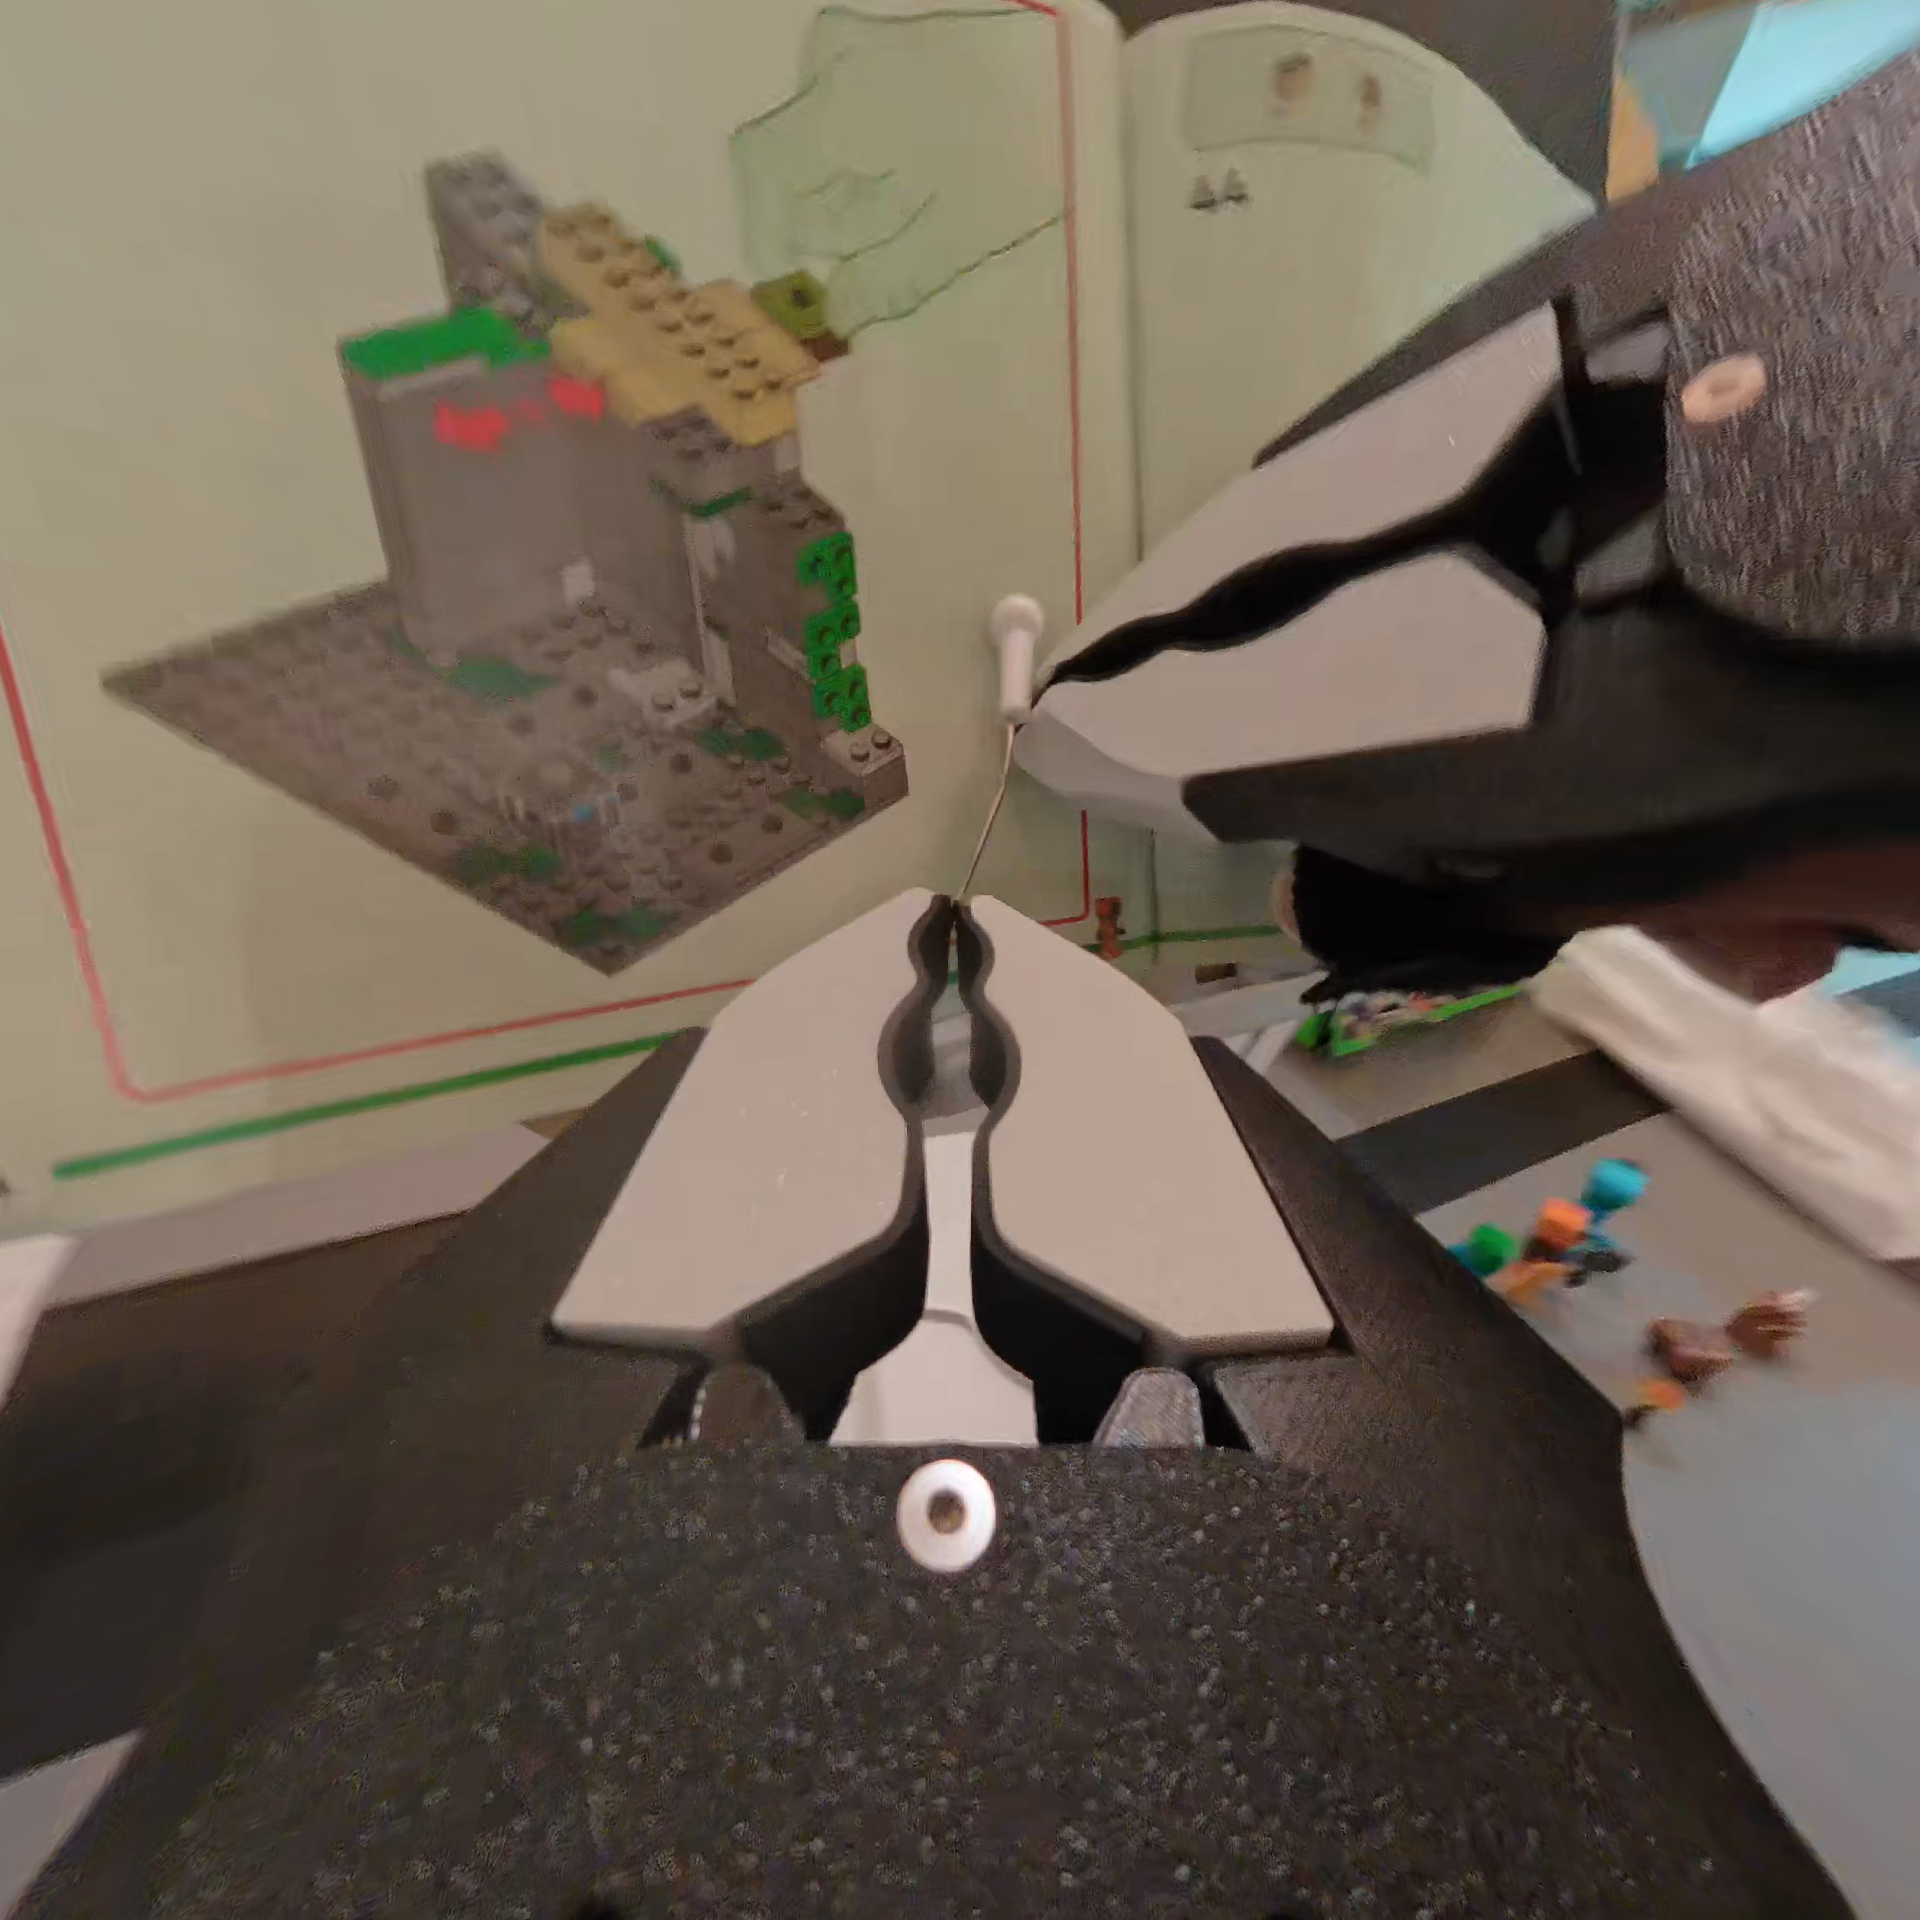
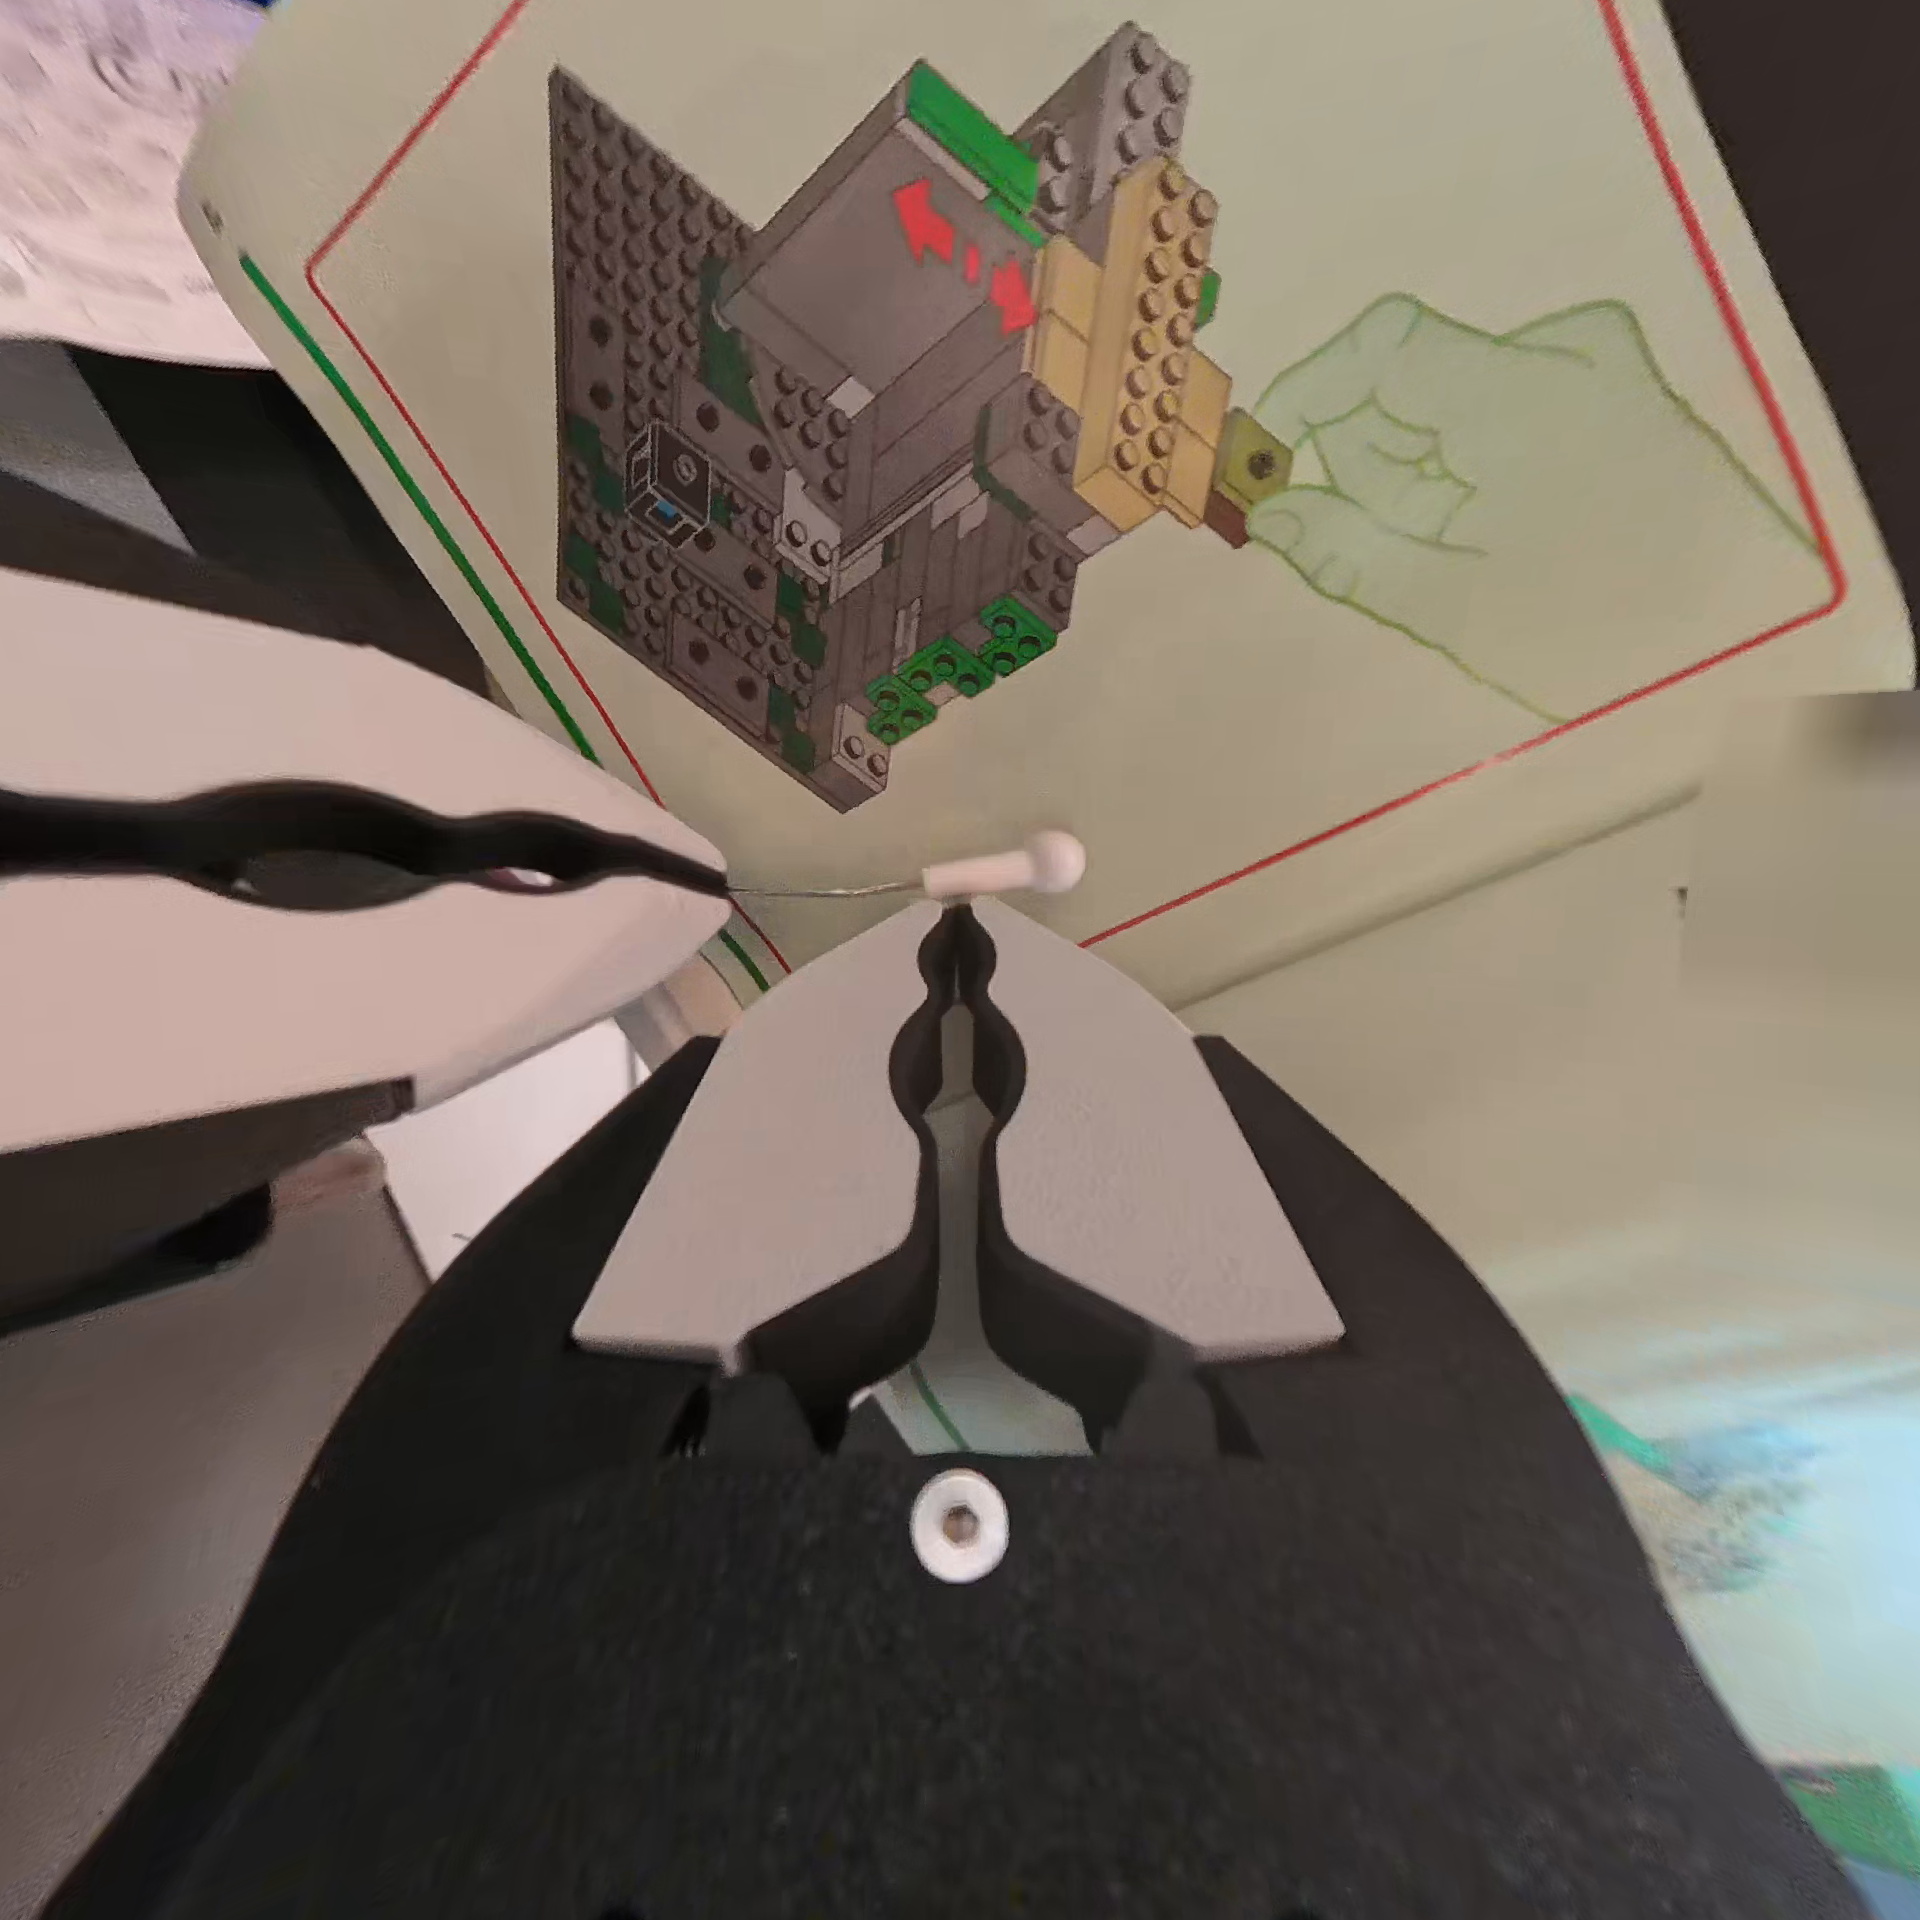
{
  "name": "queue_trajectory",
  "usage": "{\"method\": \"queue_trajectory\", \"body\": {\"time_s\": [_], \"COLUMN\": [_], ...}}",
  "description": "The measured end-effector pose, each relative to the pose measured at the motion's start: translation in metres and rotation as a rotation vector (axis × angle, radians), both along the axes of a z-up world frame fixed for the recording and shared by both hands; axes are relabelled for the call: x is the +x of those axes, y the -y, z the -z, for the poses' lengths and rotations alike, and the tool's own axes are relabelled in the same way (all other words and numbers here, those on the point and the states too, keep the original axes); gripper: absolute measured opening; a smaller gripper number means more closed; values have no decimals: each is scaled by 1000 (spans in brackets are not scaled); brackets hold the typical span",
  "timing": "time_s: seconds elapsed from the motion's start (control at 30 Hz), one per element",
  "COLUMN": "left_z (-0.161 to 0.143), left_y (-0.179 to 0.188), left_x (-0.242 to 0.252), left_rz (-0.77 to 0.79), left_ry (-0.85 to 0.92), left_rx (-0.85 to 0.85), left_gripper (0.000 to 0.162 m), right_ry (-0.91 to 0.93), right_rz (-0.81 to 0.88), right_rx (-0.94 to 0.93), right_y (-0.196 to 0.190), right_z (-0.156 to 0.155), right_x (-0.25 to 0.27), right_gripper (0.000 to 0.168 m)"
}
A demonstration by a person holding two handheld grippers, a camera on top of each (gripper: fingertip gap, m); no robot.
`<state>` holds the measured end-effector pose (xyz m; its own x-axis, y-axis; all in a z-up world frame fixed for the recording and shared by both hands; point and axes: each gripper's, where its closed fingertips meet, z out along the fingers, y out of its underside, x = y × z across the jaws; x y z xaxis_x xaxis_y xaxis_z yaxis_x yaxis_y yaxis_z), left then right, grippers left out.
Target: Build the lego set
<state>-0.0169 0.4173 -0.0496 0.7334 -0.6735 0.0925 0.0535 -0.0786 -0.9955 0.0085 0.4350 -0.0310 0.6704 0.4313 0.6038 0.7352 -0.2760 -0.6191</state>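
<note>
The lego set's open instruction booklet (image 1: 260, 260) fills the background behind both my claws, the right claw (image 2: 954, 906) clamped on a small white pin (image 2: 1003, 868) lying crosswise, the left claw (image 1: 951, 906) pinched together on the thin thread (image 1: 992, 810) stretched between them, loose bricks (image 1: 1558, 1247) on the bench (image 1: 1766, 1455) aside.

R gripper (image 2: 958, 912) closed, tips pinching a small white pin (image 2: 1003, 868) w/ a ball head, lying sideways. Thin string (image 2: 831, 890) runs from pin's left end to L gripper (image 2: 717, 883), also closed, coming in from left edge. Behind both: open booklet (image 2: 1455, 208), page w/ grey brick build drawing, red border, tilted. Table edges blurred.
</note>
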Motion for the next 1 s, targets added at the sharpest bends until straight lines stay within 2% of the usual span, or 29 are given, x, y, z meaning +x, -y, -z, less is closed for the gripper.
{"method": "queue_trajectory", "body": {"time_s": [0.2, 0.4, 0.6, 0.83, 1.0], "left_z": [1, 2, 4, 11, 12], "left_y": [5, 4, 6, 8, 10], "left_x": [1, 3, 6, 12, 12], "left_rz": [39, 46, 74, 106, 102], "left_ry": [-130, -263, -393, -558, -545], "left_rx": [88, 180, 263, 346, 335], "left_gripper": [1, 1, 1, 1, 6], "right_ry": [-197, -182, -120, -216, -272], "right_rz": [8, 54, 98, 89, 62], "right_rx": [-25, 18, 28, 39, 72], "right_y": [22, 37, 27, 26, 35], "right_z": [-10, -14, 5, 9, 1], "right_x": [12, 46, 73, 76, 75], "right_gripper": [0, 0, 0, 0, 0]}}
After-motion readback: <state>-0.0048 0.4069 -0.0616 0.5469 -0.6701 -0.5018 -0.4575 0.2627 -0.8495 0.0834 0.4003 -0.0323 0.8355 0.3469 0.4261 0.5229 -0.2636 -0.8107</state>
